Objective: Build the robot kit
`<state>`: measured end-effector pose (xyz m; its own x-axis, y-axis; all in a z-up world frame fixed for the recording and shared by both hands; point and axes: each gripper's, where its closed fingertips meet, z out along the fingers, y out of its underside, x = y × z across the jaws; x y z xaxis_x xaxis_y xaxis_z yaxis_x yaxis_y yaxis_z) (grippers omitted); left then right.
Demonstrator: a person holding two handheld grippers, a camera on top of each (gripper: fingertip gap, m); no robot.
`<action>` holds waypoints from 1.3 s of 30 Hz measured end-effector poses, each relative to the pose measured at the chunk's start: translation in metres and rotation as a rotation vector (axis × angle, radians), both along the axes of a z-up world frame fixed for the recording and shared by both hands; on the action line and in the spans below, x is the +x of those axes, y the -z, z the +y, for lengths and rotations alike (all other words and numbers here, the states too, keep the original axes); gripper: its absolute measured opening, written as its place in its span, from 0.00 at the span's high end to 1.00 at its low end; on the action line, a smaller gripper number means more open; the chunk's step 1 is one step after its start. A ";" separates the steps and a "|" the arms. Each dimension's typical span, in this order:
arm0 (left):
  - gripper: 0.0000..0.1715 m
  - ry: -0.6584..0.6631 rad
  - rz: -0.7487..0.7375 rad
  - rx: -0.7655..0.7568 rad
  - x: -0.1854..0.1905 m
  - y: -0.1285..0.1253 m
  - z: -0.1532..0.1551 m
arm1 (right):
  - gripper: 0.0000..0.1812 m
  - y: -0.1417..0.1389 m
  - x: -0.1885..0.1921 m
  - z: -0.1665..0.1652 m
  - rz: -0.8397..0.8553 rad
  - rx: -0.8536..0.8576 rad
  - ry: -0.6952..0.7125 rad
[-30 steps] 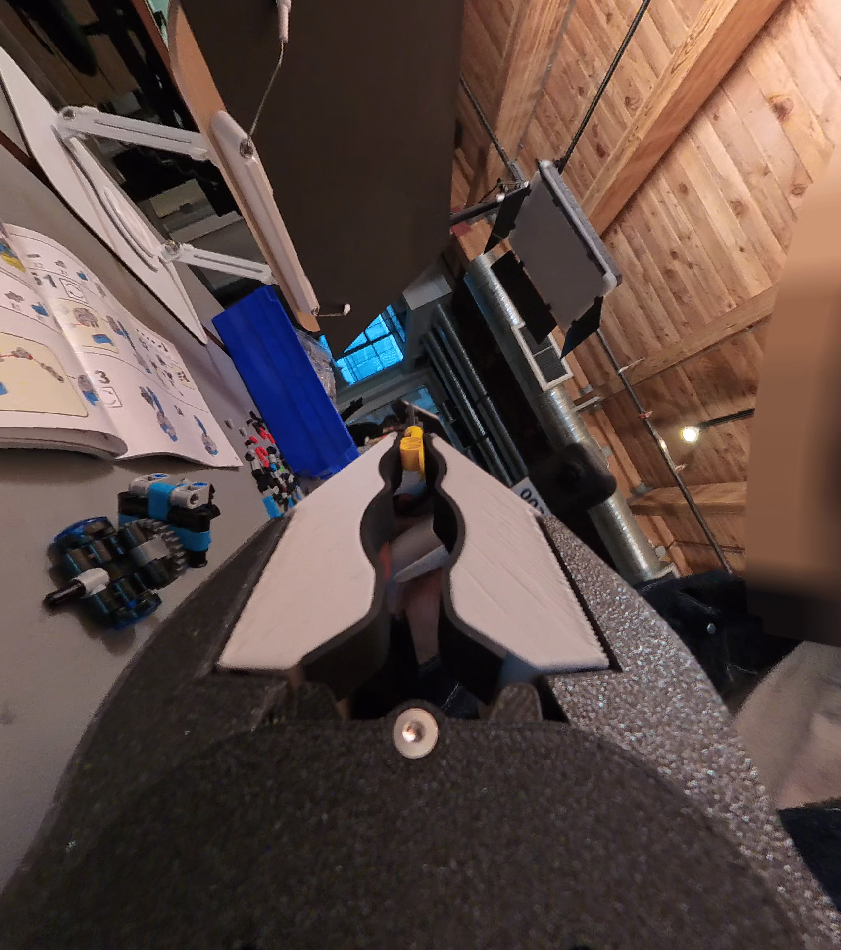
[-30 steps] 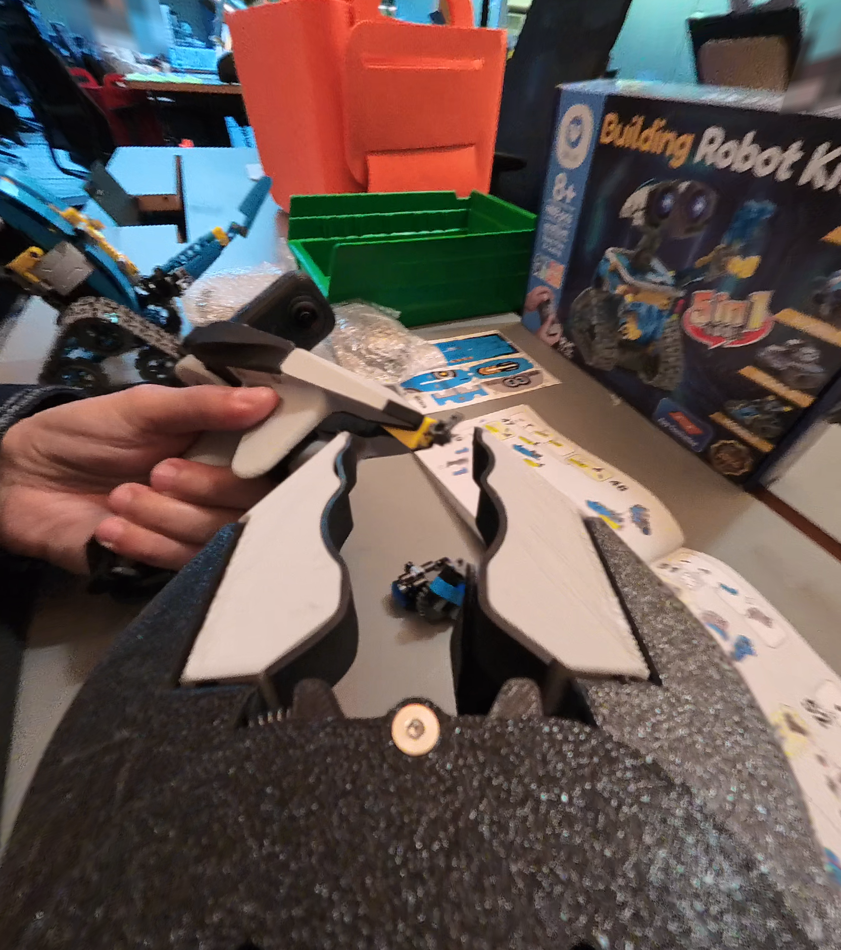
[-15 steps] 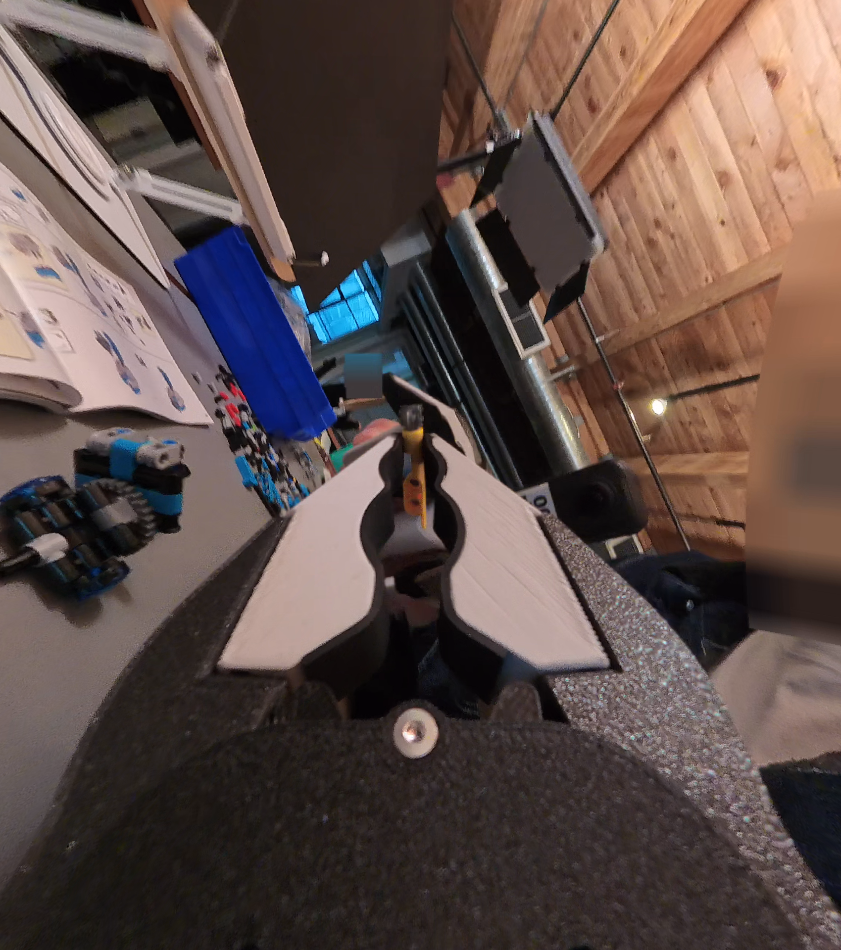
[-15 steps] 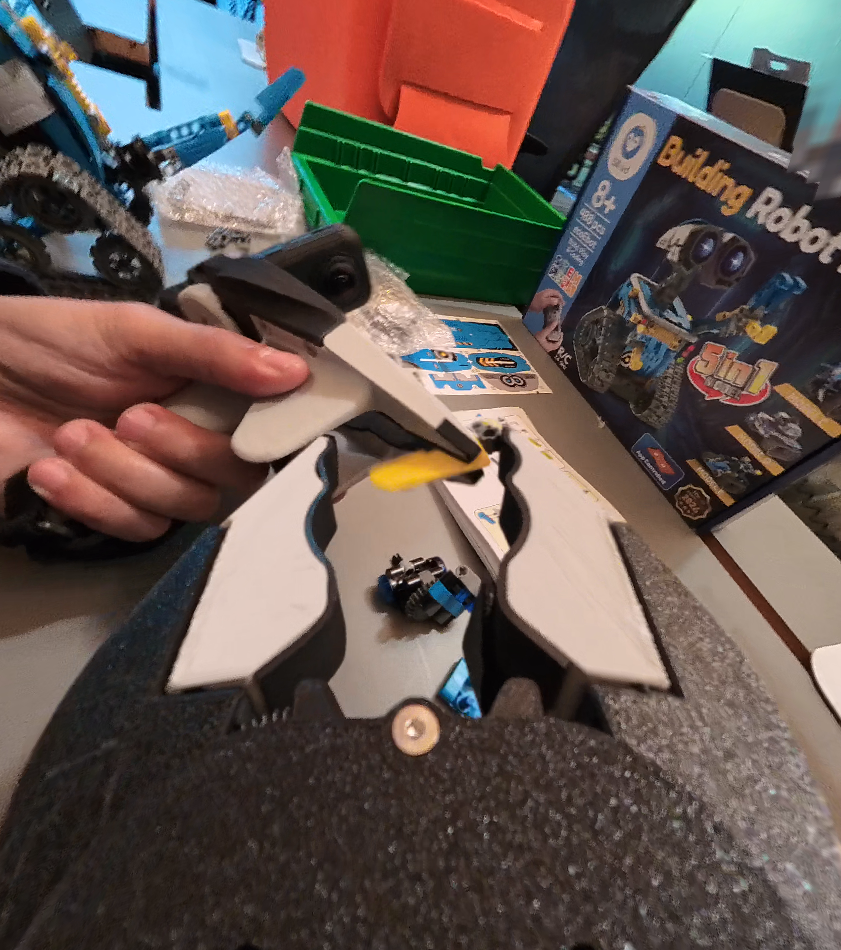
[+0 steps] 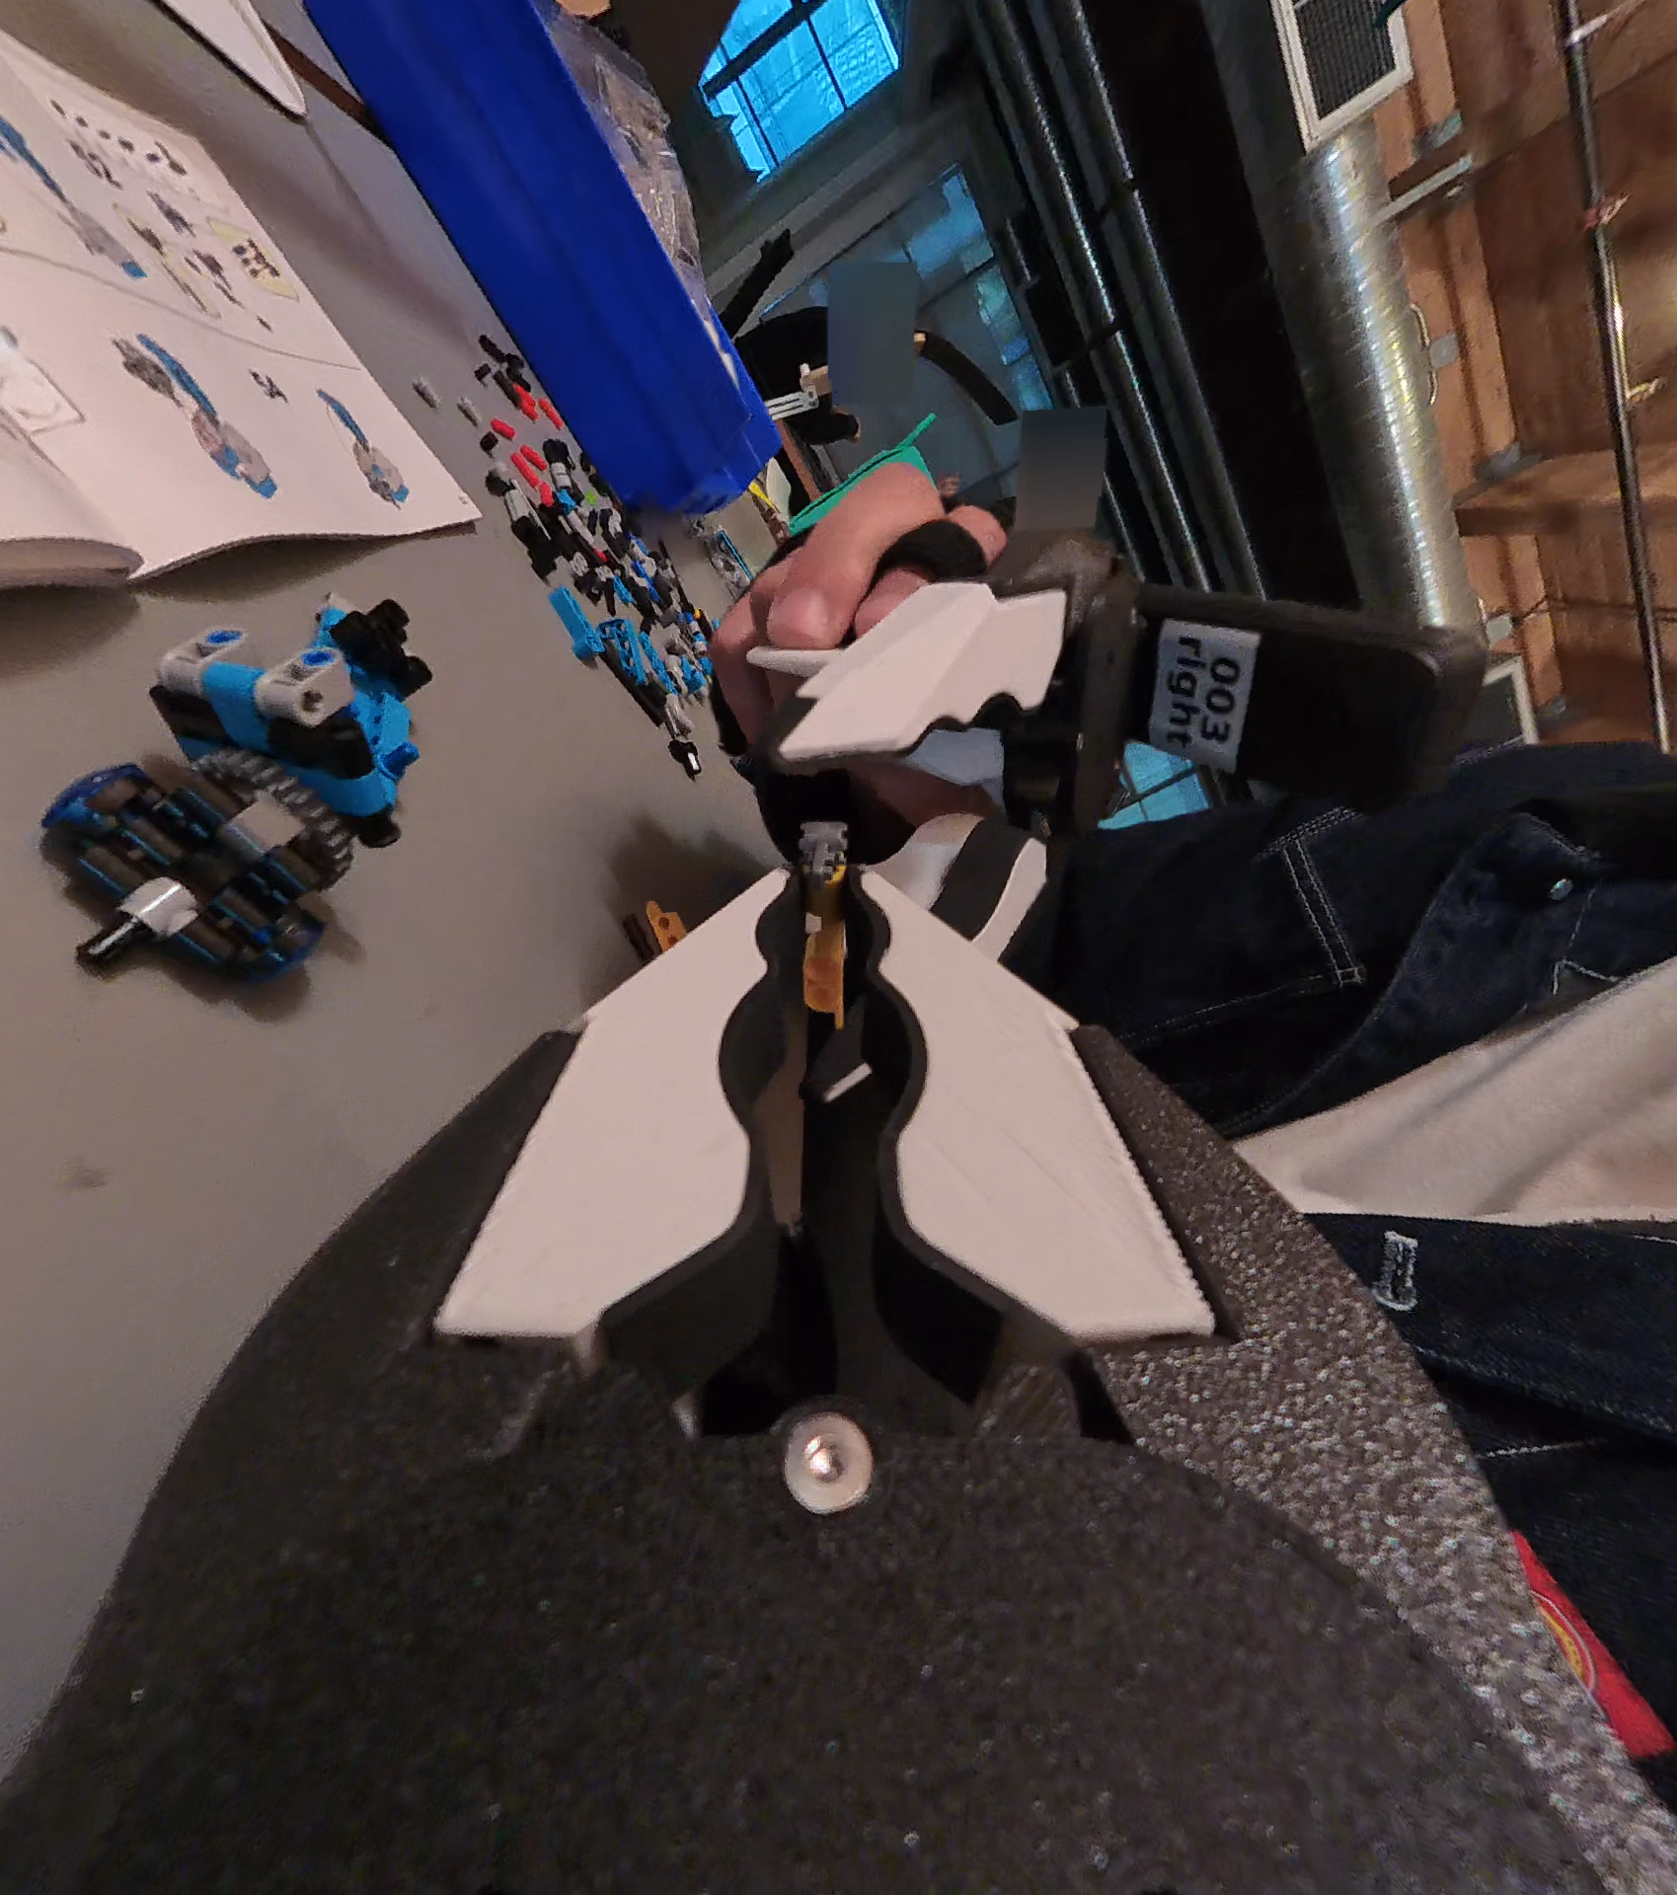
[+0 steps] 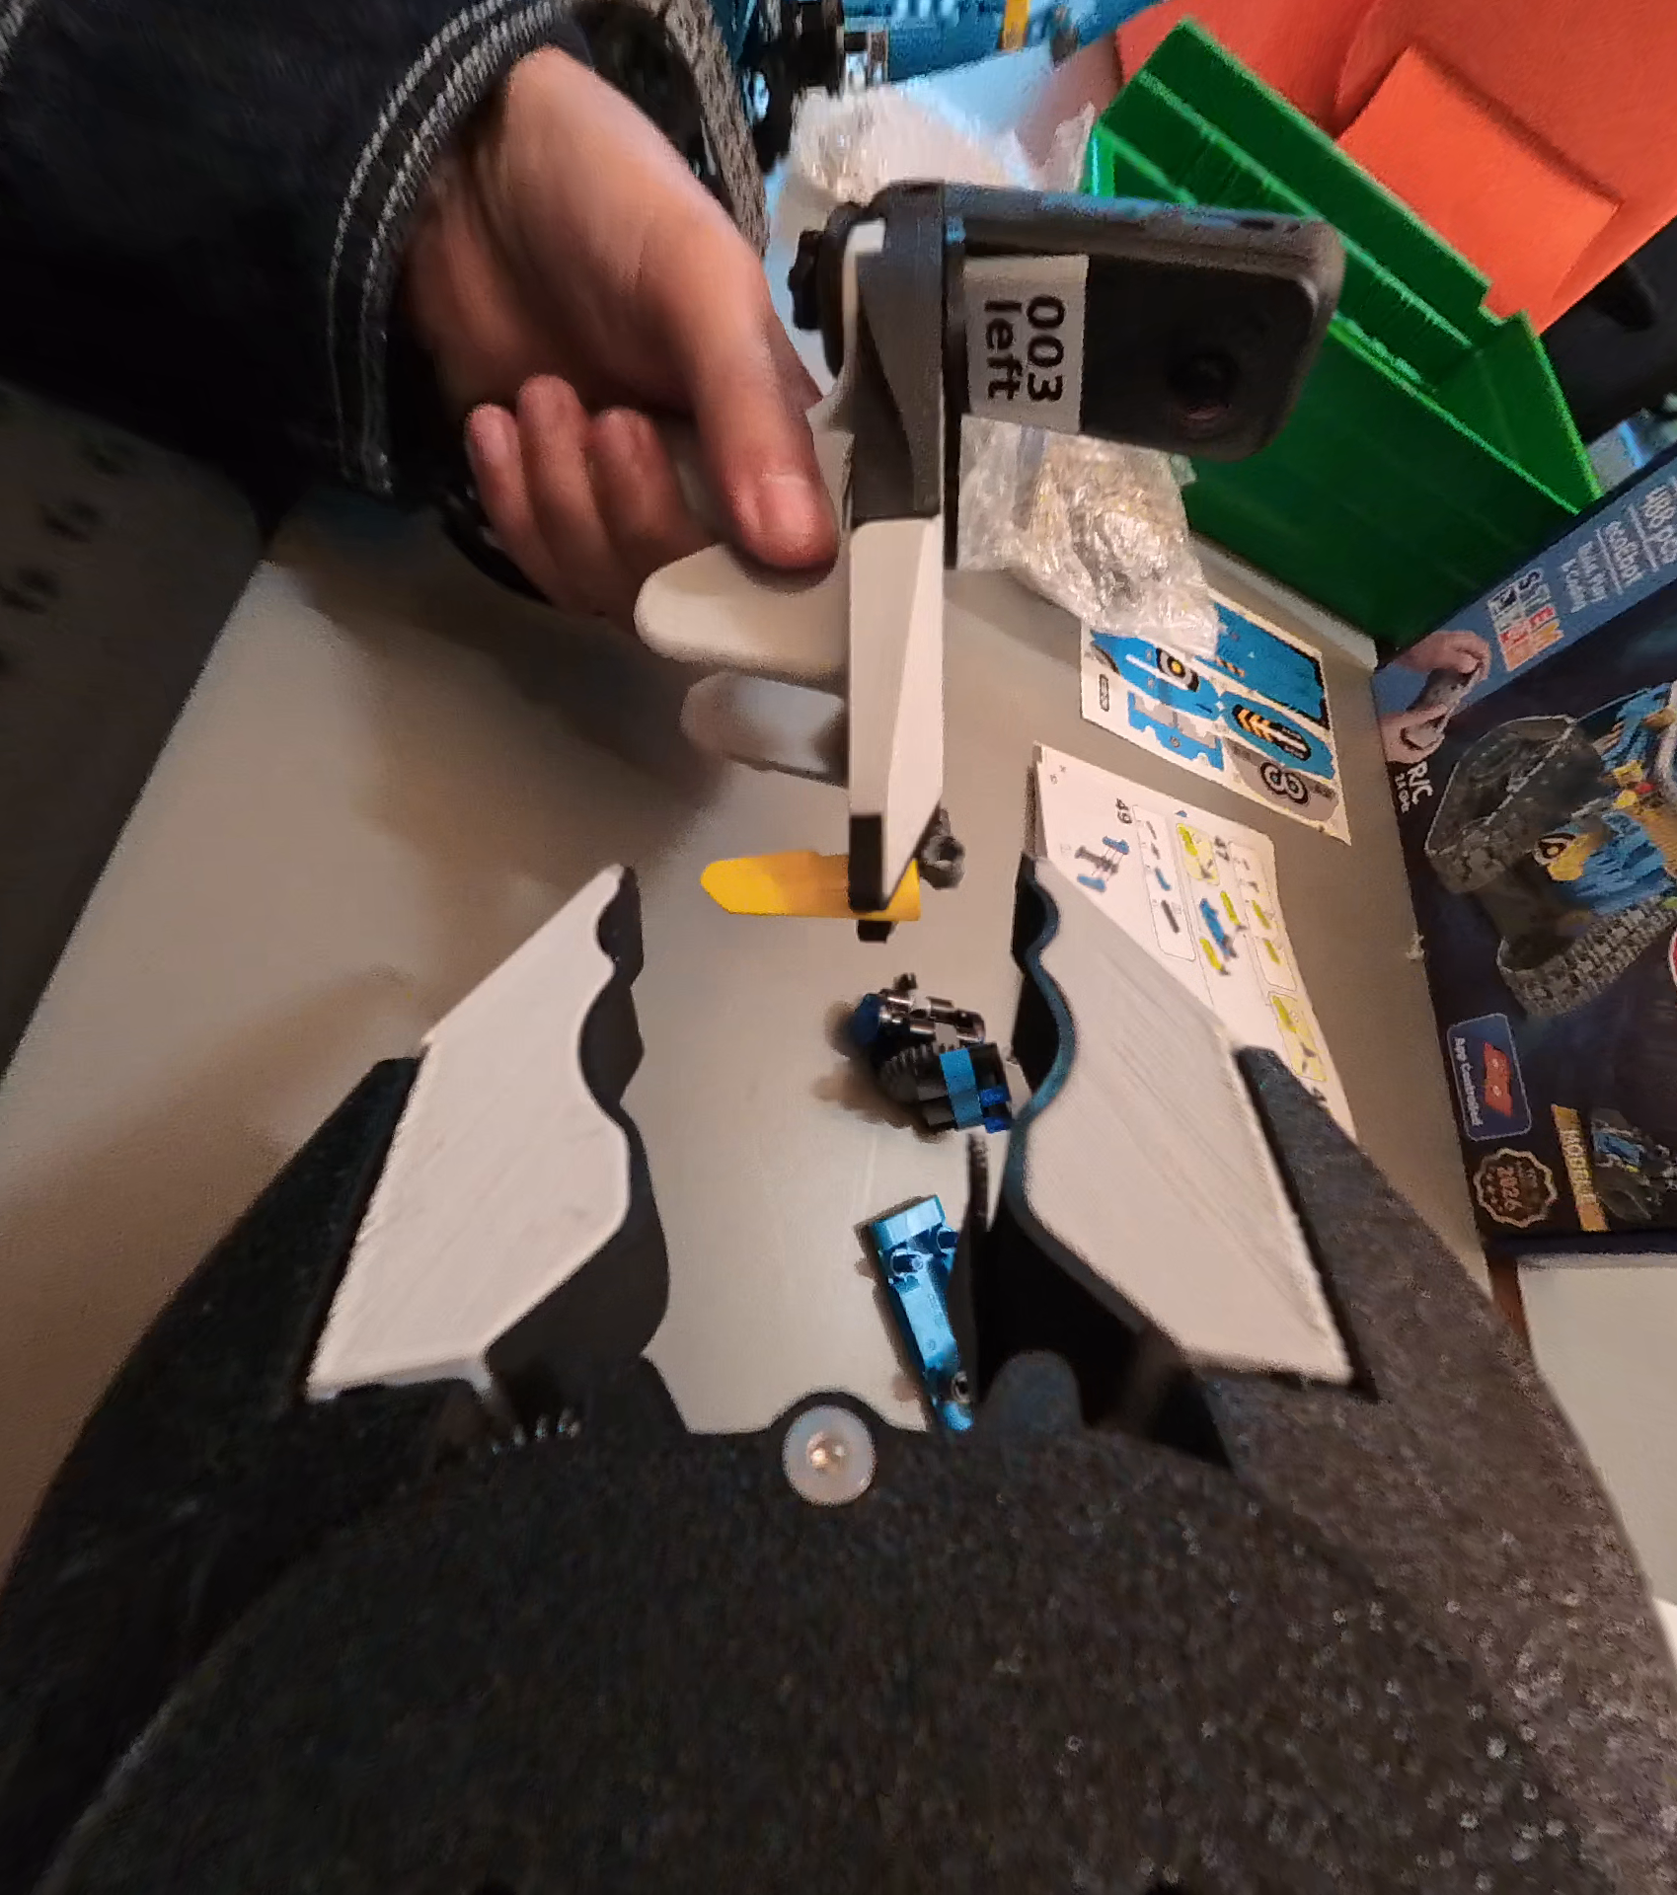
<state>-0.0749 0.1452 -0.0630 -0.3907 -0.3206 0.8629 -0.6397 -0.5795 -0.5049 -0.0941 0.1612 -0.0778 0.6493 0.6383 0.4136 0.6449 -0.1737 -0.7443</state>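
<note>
My left gripper (image 5: 826,892) is shut on a yellow brick piece (image 5: 824,964) with a small grey connector at its tip, held above the grey table (image 5: 526,851). In the right wrist view the same gripper (image 6: 890,882) hangs fingers down, with the yellow piece (image 6: 783,884) sticking out sideways. My right gripper (image 6: 824,902) is open and empty, just in front of the yellow piece. It also shows in the left wrist view (image 5: 916,677). A small blue and black brick assembly (image 5: 229,800) lies on the table, and in the right wrist view (image 6: 931,1056) it sits between my right fingers.
An open instruction booklet (image 5: 96,338), a blue bin (image 5: 547,226) and several loose small parts (image 5: 598,574) lie at the left. A blue beam (image 6: 921,1302), a sticker sheet (image 6: 1213,708), a plastic bag (image 6: 1090,523), green bins (image 6: 1347,410) and the kit box (image 6: 1613,902) are near. The tips of both grippers are at nearly the same place.
The left gripper has tipped downward with the yellow piece and now points at the right gripper. The right gripper has tilted down toward the table and stayed open.
</note>
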 end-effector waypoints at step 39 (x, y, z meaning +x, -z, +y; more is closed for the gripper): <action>0.96 -0.082 -0.054 -0.173 0.005 -0.011 0.012 | 0.74 -0.011 0.016 0.018 0.012 0.015 0.178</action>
